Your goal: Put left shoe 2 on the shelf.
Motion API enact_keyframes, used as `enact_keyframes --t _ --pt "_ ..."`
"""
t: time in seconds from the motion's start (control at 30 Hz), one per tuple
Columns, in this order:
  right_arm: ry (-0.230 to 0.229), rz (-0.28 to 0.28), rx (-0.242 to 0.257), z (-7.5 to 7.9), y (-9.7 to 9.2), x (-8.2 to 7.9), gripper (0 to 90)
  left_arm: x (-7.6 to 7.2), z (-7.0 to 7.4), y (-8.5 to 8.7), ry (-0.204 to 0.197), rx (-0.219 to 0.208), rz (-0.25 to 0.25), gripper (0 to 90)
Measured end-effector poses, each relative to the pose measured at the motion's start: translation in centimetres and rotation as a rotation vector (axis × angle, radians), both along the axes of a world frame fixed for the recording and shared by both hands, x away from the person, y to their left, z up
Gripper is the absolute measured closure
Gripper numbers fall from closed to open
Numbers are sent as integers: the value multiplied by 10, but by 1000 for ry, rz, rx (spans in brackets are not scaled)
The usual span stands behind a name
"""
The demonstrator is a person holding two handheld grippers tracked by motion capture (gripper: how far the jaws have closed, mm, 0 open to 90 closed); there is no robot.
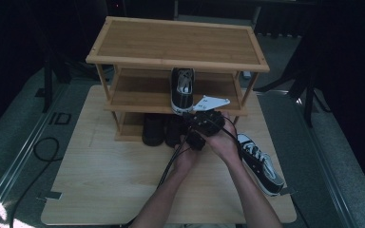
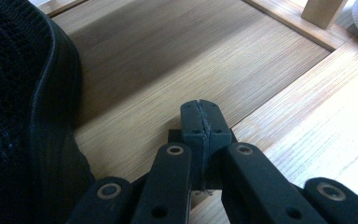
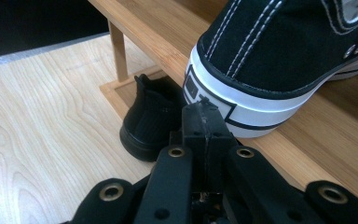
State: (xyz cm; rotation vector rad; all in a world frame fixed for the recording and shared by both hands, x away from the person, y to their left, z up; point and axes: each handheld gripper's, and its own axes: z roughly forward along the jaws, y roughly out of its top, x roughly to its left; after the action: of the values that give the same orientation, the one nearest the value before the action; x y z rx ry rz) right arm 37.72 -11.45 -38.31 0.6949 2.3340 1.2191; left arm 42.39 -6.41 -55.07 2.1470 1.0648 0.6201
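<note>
- My right gripper (image 3: 204, 109), jaws closed and empty, touches the heel of the sneaker (image 3: 279, 51) on the rack's (image 1: 138, 97) middle shelf.
- My left gripper (image 2: 201, 114), closed and empty, sits beside a black shoe (image 2: 18, 116).

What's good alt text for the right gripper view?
The right gripper, jaws shut with nothing between them, sits against the white heel of a black canvas sneaker that stands on the middle shelf of a bamboo shoe rack. Below to the left, a black shoe rests on the rack's bottom shelf above the pale wooden table.
</note>
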Motion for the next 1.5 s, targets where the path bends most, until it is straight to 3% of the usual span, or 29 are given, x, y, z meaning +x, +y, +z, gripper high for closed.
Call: enact_keyframes --t 0.23,0.33,0.43,0.57,0.67,0.87,1.03,1.17,1.27,1.4,1.43,1.5 --pt "-13 -20 -11 -2 4 4 900 0 0 0 2 0 4 900" --pt "4 -11 -4 -4 4 5 900 0 0 0 0 0 4 900" --pt "-10 -46 -5 -5 6 7 900 0 0 0 3 -3 7 900" --pt "13 -54 17 -8 5 9 900 -1 0 0 0 -3 9 900" --pt "11 -53 13 -6 4 7 830 -1 0 0 4 -10 11 900" --pt "6 -42 7 1 -3 -5 728 -1 0 0 -1 -4 3 900" --pt "21 -31 10 7 -15 -17 664 -3 -3 2 -17 -48 34 900" --pt "40 -27 4 5 -21 -26 634 -3 -2 2 -7 -50 32 882" --pt "49 -35 9 2 -26 -33 629 -3 -2 3 -21 -30 27 870" --pt "56 -35 4 -3 -33 -42 625 -4 -2 4 -27 -35 31 846" --pt "54 -35 5 -4 -35 -44 614 -4 -2 4 -30 -38 28 837" --pt "-11 -1 -13 -9 -42 -48 601 -4 -3 4 -33 -39 27 836"
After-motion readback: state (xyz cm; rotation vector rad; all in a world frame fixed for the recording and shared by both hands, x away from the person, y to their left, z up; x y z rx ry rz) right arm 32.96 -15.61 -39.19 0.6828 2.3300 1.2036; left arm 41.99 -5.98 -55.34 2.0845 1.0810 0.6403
